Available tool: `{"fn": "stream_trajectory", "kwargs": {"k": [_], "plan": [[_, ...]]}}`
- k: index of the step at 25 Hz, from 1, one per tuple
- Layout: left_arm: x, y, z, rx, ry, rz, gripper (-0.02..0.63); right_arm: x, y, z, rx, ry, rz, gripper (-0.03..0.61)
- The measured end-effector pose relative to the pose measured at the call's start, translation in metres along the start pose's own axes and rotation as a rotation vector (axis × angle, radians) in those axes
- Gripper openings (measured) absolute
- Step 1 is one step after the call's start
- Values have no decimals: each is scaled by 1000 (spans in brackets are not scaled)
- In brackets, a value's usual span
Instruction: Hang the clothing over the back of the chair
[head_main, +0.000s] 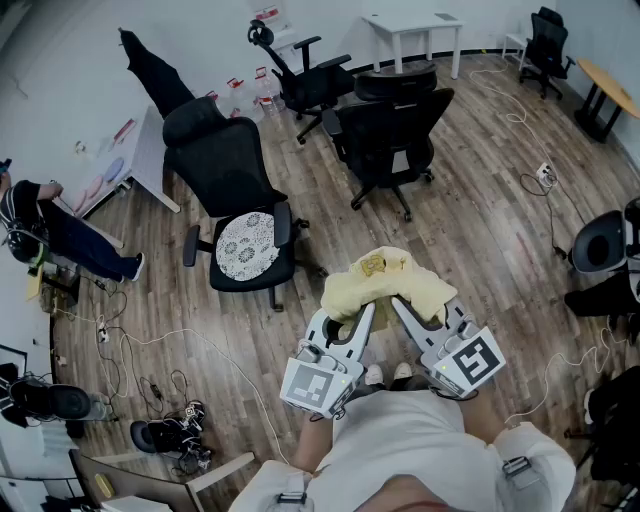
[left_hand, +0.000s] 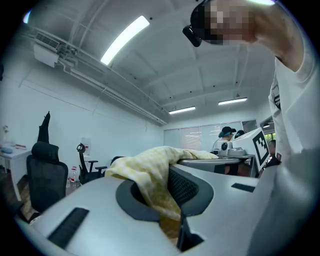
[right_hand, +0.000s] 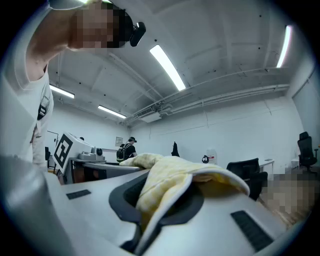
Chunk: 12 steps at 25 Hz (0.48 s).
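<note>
A pale yellow garment (head_main: 385, 278) hangs bunched between my two grippers, above the wooden floor in front of me. My left gripper (head_main: 362, 318) is shut on its left part, and the cloth (left_hand: 150, 172) drapes over the left gripper (left_hand: 171, 200). My right gripper (head_main: 400, 306) is shut on the right part, where the fabric (right_hand: 170, 180) is pinched in the right gripper (right_hand: 150, 216). Ahead and to the left stands a black office chair (head_main: 222, 170) with a white lace seat cushion (head_main: 246, 248), apart from the garment.
Two more black chairs (head_main: 390, 130) (head_main: 305, 80) stand further ahead, near a white table (head_main: 412, 25). A person (head_main: 45, 230) sits at the far left by a desk (head_main: 140, 150). Cables (head_main: 150, 345) trail over the floor, and more chairs (head_main: 600, 245) stand at the right.
</note>
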<state>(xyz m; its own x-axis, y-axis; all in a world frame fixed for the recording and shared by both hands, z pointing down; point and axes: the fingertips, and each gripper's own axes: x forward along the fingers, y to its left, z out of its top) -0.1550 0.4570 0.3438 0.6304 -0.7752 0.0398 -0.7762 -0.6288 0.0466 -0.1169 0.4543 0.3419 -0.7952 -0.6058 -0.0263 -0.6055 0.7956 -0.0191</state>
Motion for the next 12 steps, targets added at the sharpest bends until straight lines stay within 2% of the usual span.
{"fn": "stream_trajectory", "kwargs": {"k": [12], "plan": [[13, -10, -1, 13, 2, 49, 55, -8, -14, 0, 19, -29, 47, 35]]}}
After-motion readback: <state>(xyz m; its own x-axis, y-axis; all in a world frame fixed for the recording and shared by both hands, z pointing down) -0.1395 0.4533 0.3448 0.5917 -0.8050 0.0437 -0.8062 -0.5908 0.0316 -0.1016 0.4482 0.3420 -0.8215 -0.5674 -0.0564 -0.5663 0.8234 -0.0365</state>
